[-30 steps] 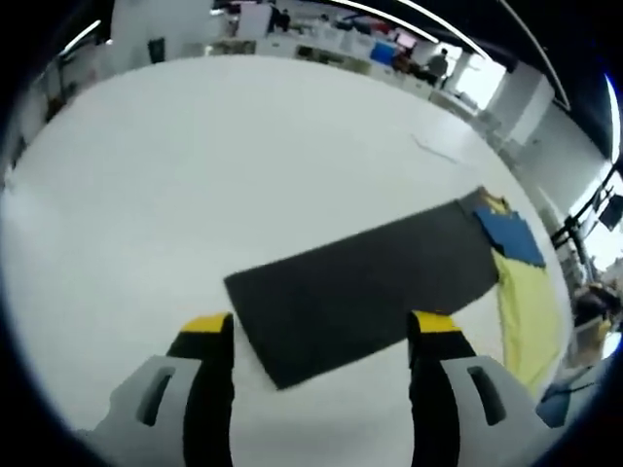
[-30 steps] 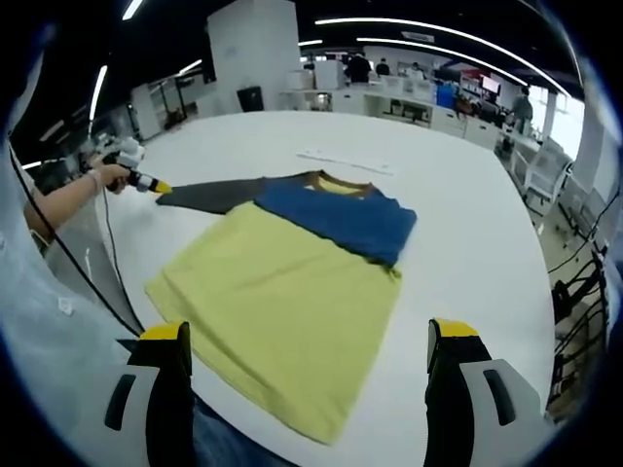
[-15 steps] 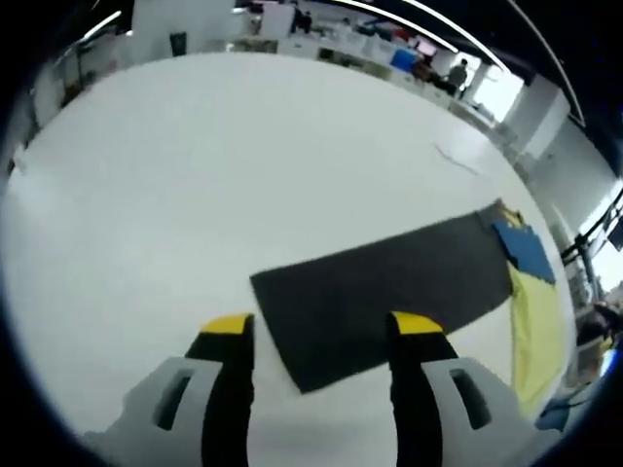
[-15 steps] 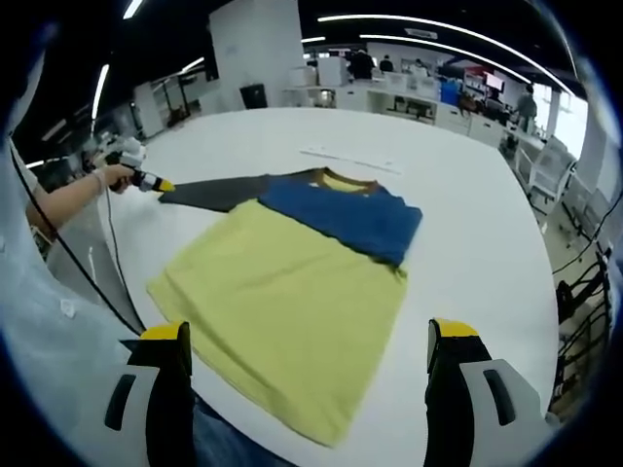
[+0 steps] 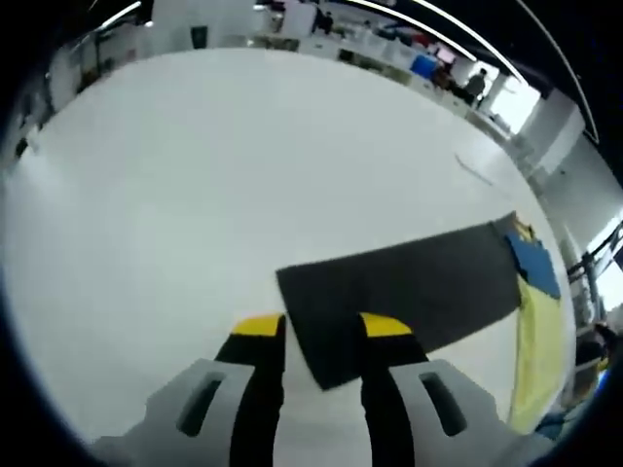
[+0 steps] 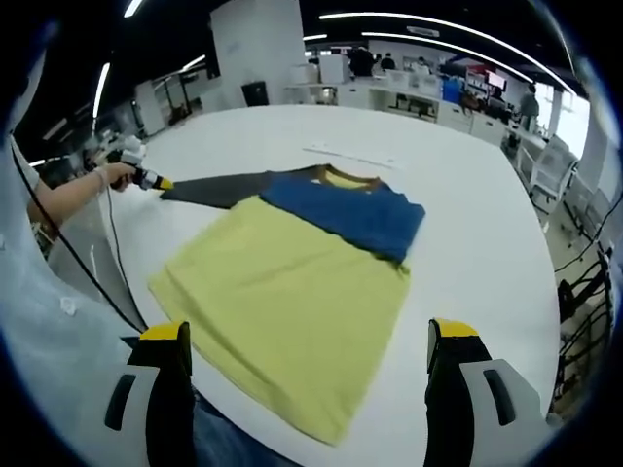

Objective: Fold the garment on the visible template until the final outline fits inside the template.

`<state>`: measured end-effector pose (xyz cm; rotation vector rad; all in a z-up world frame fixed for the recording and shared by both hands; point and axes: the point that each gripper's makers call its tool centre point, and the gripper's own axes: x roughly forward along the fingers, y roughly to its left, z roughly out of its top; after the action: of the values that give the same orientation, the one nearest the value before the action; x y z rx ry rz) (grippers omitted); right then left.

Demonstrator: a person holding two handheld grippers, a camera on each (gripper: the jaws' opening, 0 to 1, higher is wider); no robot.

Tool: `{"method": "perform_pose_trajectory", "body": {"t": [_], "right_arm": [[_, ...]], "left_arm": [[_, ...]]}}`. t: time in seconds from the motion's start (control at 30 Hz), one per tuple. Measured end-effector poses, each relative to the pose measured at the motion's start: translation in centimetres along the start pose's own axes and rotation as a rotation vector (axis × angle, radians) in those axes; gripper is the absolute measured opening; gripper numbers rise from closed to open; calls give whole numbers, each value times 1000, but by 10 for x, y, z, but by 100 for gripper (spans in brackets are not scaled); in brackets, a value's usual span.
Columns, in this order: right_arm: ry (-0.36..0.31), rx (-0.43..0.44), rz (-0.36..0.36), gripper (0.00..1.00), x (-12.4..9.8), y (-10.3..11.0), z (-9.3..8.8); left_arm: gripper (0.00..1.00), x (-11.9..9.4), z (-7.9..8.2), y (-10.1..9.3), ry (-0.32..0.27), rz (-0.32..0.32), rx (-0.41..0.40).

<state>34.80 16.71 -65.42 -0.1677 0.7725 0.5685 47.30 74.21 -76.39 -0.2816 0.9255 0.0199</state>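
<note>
Left claw (image 5: 321, 336) is sitting low over the white round tabletop (image 5: 195, 165), its yellow-tipped jaws straddling the cuff end of the dark grey long sleeve (image 5: 399, 297). Jaws are standing close together with a narrow gap between them; the sleeve's corner is lying in that gap, but I cannot tell whether the pads are pinching the cloth or only flanking it. In the right gripper view I am seeing that same claw (image 6: 161, 183) at the far sleeve tip, with a person's hand (image 6: 115, 175) wrapped around it.

Right claw (image 6: 307, 341) is hovering wide open above the near edge of the tabletop, jaws far apart and gripping nothing. Between and beyond them the yellow, blue and grey long-sleeved shirt (image 6: 292, 292) is lying flat: yellow body nearest me, blue fabric panel (image 6: 346, 214) folded across the chest, yellow collar at the far end. The grey sleeve is stretching out straight to the left from the shoulder.

A thin pale strip (image 6: 346, 156) is lying on the tabletop beyond the collar, apart from the shirt. A black cable (image 6: 107, 263) is trailing down from the hand toward me. Desks and standing people are showing in the background.
</note>
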Motion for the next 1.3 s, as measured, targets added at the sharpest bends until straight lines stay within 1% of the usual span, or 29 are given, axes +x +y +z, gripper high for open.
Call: {"method": "perform_pose_trajectory", "body": {"t": [0.07,0.17,0.5,0.67,0.77,0.87,1.07,1.17,1.3], "right_arm": [[1,-3,0,100,0,0,0],[-2,-1,-3,100,-1,0,0],[4,0,0,100,-2,2,-2],[6,-2,3,100,-1,3,-2],[7,-5,6,100,-1,3,-2],[7,-4,10,100,0,3,-2],[8,-6,16,100,1,4,-1],[6,-4,18,100,1,4,-1],[-3,-6,18,100,1,3,-1]], "left_arm": [[18,1,0,6,2,18,-5],[17,1,0,5,3,19,2],[10,3,0,9,46,78,90],[8,2,0,12,47,89,93],[8,2,1,10,61,99,112],[8,2,1,9,73,103,150],[5,2,1,8,94,108,163],[2,2,0,6,105,100,170],[2,3,1,6,115,101,184]]}}
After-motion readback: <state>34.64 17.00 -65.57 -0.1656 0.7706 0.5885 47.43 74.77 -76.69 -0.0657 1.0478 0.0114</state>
